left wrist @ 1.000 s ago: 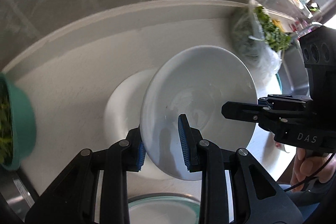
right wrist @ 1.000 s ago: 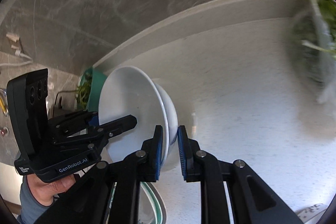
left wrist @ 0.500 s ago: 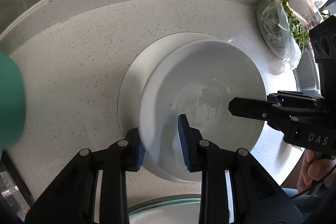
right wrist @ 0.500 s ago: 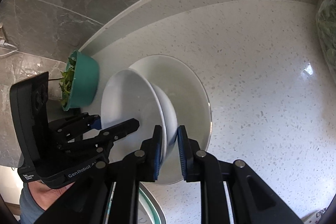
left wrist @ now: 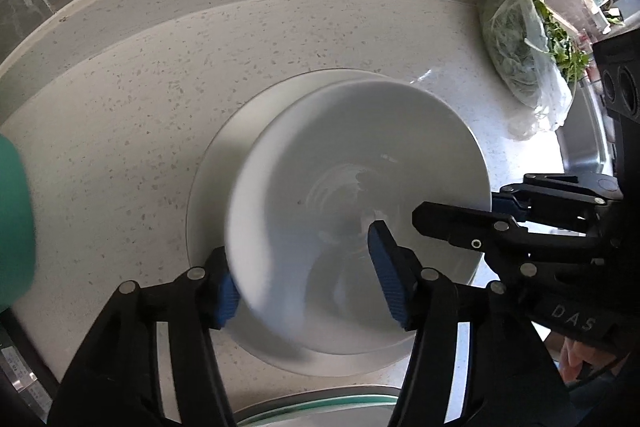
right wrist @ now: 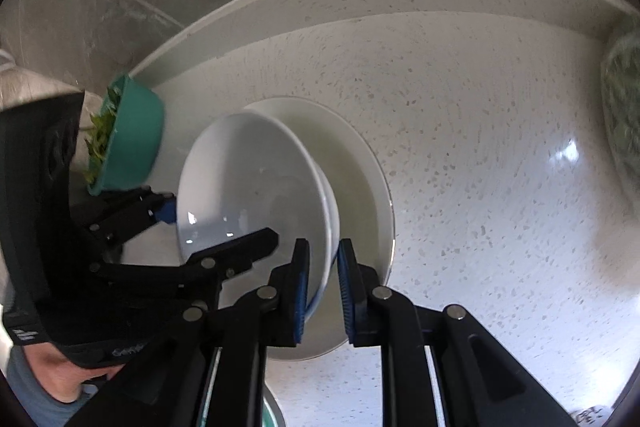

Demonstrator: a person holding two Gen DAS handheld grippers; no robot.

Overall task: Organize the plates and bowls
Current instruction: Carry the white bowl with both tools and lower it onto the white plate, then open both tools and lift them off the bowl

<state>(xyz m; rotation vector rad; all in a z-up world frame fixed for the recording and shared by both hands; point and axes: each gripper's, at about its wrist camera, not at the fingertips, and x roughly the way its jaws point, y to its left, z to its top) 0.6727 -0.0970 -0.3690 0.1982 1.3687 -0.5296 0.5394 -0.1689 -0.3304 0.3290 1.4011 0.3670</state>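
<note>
Left wrist view reads "DAS" on the right gripper (left wrist: 456, 211) at three o'clock, pinching the white bowl (left wrist: 356, 195); left gripper (left wrist: 308, 281), pointing steeply down, jaws opening astride its rim.

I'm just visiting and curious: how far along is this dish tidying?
Partly done. A white plate already lies on the counter. The white bowl is over it, tilted; the right gripper clamps its rim while the left gripper is opening around the opposite edge. Left: settling the bowl, then the green-rimmed dish nearby.
</note>
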